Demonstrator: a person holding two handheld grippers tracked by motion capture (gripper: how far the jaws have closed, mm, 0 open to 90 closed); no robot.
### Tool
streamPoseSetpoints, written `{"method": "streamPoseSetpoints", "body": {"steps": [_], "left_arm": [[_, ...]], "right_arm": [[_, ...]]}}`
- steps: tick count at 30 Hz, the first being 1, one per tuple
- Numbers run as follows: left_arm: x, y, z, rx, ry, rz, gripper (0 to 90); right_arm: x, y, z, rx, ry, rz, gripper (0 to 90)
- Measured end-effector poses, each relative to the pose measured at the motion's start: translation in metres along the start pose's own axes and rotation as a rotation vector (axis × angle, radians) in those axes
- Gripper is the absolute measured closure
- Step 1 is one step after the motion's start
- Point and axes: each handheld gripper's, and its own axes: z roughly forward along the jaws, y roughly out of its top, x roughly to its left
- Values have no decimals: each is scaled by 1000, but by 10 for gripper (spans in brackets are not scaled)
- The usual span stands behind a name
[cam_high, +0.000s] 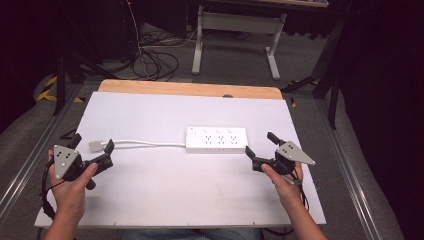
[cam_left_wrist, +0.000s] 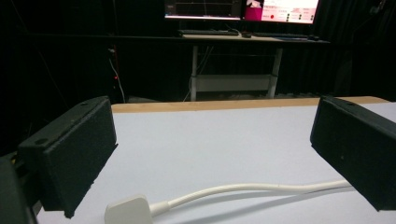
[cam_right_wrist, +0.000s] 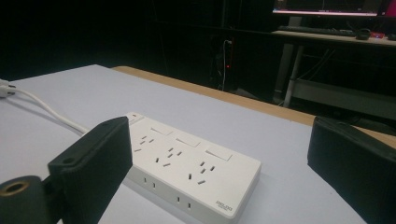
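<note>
While both grippers' fingers stand wide and empty, I judge I'm approaching: left gripper (cam_high: 92, 148) nears the plug (cam_high: 95, 145), right gripper (cam_high: 260, 144) the strip (cam_high: 216, 139).

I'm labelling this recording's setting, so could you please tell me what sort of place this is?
Probably a lab or office workspace rigged for recording: a white table holding a power strip, a desk with lit monitors behind, and loose cables on the grey floor.
</note>
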Motion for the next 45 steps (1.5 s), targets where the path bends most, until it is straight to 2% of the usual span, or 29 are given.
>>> {"method": "streamPoseSetpoints", "body": {"steps": [21,27,35,45], "left_arm": [[-1,0,1,2,-6,1,16],[-1,0,1,3,-10,4,16],[-1,0,1,4,-10,3,16],[-2,0,2,3,-11,3,17]], "right_arm": [[0,0,0,5,-16,0,72],[0,1,0,-6,-25,-1,176],[1,1,0,-7,-27,-4,237],[1,1,0,-1,-23,-1,377]]}}
